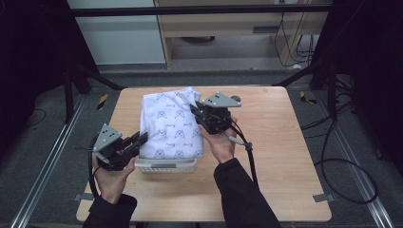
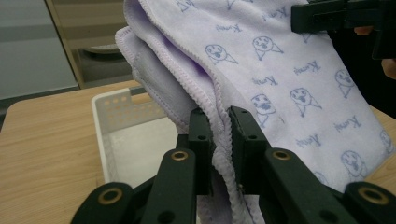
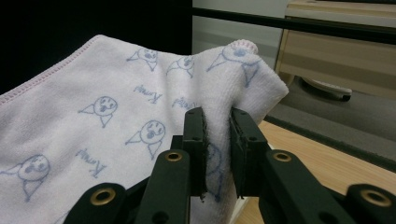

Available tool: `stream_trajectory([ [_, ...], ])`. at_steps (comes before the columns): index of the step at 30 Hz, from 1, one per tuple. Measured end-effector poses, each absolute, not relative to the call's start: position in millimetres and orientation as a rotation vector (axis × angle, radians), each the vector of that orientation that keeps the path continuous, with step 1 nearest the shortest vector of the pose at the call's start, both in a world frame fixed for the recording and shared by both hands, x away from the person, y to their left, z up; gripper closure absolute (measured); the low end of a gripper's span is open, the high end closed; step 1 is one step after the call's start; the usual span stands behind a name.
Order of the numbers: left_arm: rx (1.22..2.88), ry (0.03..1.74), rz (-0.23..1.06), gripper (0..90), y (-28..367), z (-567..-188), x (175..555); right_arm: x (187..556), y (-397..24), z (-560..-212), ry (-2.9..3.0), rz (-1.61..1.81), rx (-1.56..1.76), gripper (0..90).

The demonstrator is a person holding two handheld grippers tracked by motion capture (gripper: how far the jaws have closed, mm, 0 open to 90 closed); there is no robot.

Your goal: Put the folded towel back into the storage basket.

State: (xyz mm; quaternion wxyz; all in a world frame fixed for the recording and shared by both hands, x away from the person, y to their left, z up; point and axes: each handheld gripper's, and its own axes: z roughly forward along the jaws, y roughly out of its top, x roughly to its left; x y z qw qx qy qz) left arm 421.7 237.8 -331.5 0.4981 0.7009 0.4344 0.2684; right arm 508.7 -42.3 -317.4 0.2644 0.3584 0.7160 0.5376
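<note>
Here the left gripper has its black jaws clamped on the stitched near-left edge of a folded pale lilac towel printed with small blue cartoon faces. The cloth stretches from those jaws across to the right gripper, whose jaws pinch a bunched fold at the towel's far right corner. Below the towel, just beyond the left jaws, sits a white perforated plastic basket on the light wooden counter; the towel hangs between the two pairs of jaws over it.
</note>
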Motion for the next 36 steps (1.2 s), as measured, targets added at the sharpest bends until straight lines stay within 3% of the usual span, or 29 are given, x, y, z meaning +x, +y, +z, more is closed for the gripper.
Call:
stream_trajectory([
  [15, 1.679, 1.128, 0.667, 79.0, 261, -343, 439, 534, -10, -331, 1.963, 1.457, 0.977, 78.0],
  [36, 1.731, 1.192, 0.686, 79.1, 264, -374, 464, 562, 7, -365, 2.008, 1.406, 1.016, 78.0],
])
